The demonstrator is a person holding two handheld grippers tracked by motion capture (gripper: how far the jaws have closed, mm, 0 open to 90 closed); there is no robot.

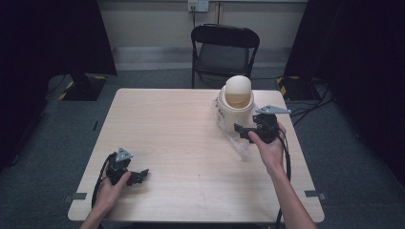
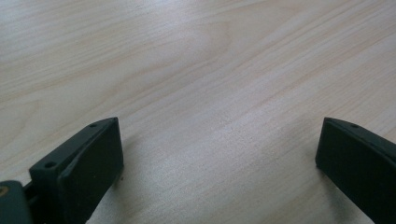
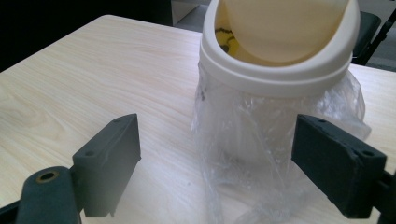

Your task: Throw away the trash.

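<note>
Left tongs (image 1: pixel 136 175): near the counter's (image 1: pixel 181 143) front-left corner, jaws wide apart, holding nothing, low over bare wood.
Right tongs (image 1: pixel 243 129): near the right edge, jaws wide apart, gripping nothing, pointed at the bin.
Bin (image 1: pixel 235 109): cream, swing lid, upright toward the far-right corner.
Clear plastic bag (image 3: pixel 261 135): draped around the bin's body, trailing onto the counter.

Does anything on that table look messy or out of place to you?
Only the small cream bin: its clear plastic liner hangs out from under the lid ring, crumpled down the outside and trailing onto the table towards the right gripper. Its swing lid sits tilted, leaving a gap. Nothing looks spilled or broken.
</note>
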